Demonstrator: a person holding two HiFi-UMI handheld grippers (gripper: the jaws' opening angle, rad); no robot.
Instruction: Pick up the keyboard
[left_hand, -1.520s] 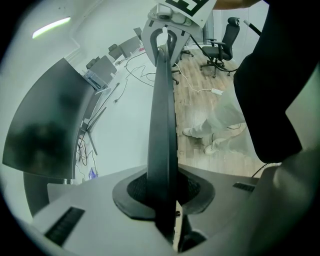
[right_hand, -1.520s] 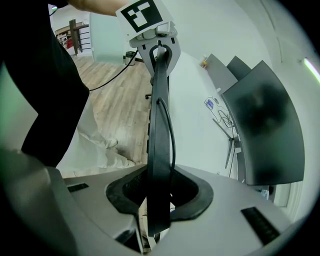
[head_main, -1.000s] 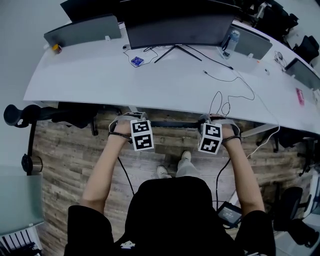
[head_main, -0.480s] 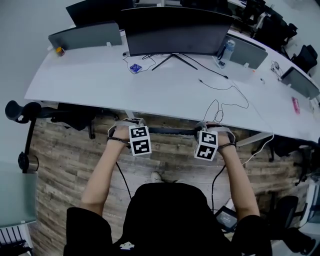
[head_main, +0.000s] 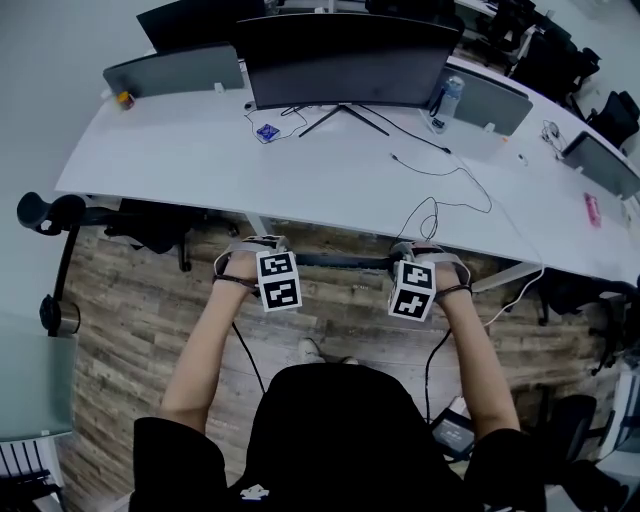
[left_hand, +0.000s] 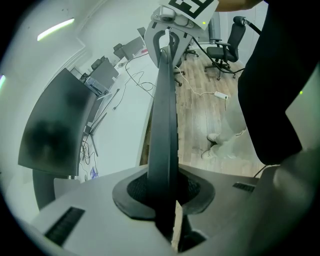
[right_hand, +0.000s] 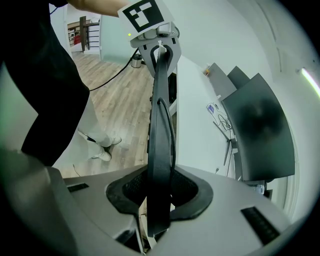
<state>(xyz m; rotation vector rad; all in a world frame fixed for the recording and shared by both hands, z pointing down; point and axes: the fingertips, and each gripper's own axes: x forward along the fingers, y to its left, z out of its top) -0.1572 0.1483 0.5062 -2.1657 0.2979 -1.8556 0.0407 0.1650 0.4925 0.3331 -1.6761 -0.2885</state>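
Observation:
The black keyboard (head_main: 345, 261) hangs edge-on over the wooden floor, just in front of the white desk's (head_main: 200, 170) near edge. My left gripper (head_main: 262, 252) is shut on its left end and my right gripper (head_main: 420, 254) on its right end. In the left gripper view the keyboard (left_hand: 164, 115) runs as a thin dark slab from my left gripper (left_hand: 165, 195) up to the right gripper (left_hand: 172, 20). In the right gripper view the keyboard (right_hand: 161, 125), with its cable along it, runs from my right gripper (right_hand: 159, 190) to the left gripper (right_hand: 155, 30).
A dark curved monitor (head_main: 345, 60) on a stand sits at the back of the desk, with loose cables (head_main: 440, 195) trailing to the front edge. A water bottle (head_main: 445, 100) stands at the right. An office chair (head_main: 45, 215) is at the left. The person's foot (head_main: 312, 350) is below the keyboard.
Both grippers have drawn the keyboard a little away from the desk edge, toward the person. The grips look unchanged.

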